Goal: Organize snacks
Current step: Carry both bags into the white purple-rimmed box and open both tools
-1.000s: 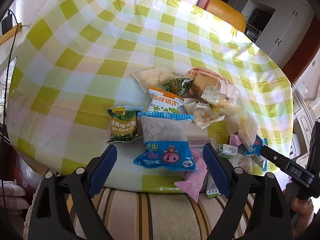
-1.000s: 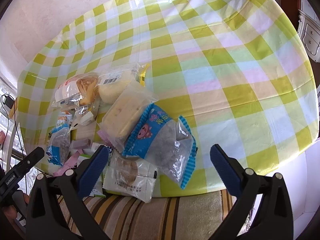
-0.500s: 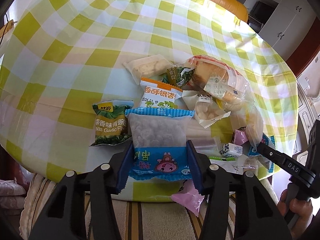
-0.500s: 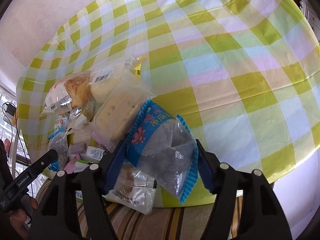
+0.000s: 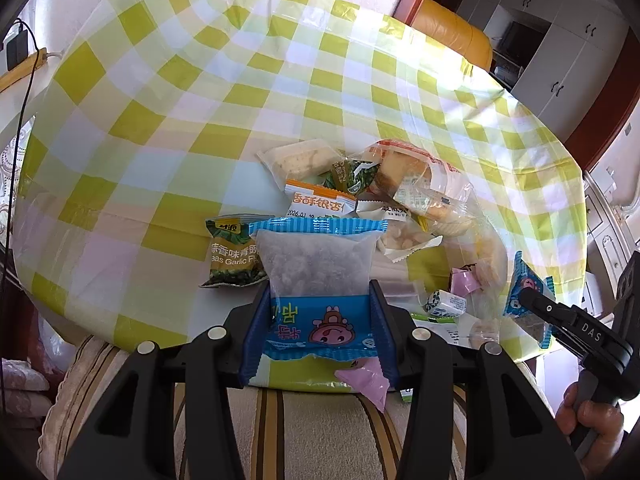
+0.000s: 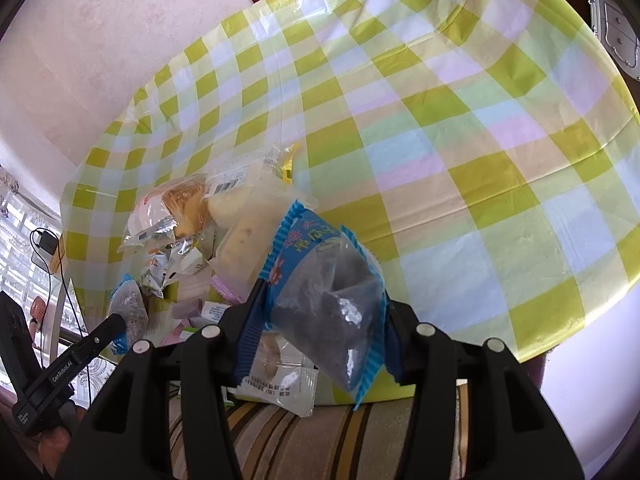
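Your left hand-held gripper [image 5: 318, 314] is closing on one blue snack packet [image 5: 316, 280]; your right hand-held gripper [image 6: 318, 320] is closing on another blue packet [image 6: 328, 300]. Squeeze gently, then lift both clear of the pile at lower frame onto open counter [image 6: 460, 140].

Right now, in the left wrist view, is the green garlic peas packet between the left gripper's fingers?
No. The left gripper is closing on the blue pig-print snack bag; the green garlic peas packet lies beside it on the checked tablecloth.
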`<state>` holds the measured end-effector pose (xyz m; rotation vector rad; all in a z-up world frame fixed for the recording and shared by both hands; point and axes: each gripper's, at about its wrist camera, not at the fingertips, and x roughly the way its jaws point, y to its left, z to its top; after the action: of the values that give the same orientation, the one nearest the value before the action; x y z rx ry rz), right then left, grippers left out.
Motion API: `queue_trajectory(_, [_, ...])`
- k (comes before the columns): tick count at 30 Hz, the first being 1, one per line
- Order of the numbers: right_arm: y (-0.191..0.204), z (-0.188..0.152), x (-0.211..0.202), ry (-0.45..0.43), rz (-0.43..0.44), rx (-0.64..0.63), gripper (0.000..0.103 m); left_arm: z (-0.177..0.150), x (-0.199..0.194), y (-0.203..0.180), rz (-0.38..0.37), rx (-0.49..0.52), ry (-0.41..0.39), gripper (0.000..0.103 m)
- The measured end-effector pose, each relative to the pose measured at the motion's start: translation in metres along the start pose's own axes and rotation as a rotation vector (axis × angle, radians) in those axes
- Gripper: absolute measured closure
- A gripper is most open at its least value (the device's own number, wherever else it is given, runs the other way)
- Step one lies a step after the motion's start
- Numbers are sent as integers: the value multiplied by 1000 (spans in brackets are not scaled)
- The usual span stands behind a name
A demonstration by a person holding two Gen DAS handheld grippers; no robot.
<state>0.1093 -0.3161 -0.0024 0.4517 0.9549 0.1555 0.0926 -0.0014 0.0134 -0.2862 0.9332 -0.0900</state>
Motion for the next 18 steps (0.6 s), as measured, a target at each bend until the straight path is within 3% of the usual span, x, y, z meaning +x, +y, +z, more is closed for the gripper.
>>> queue_trajectory(11, [-43,-14,-50,-46,30,111,53,-12,-21,-31,-16,81,-41,58])
queue_trajectory(18, [-93,-29,-85,-76,-49,189,53,-25,-24,-90,-127,203,-11,58])
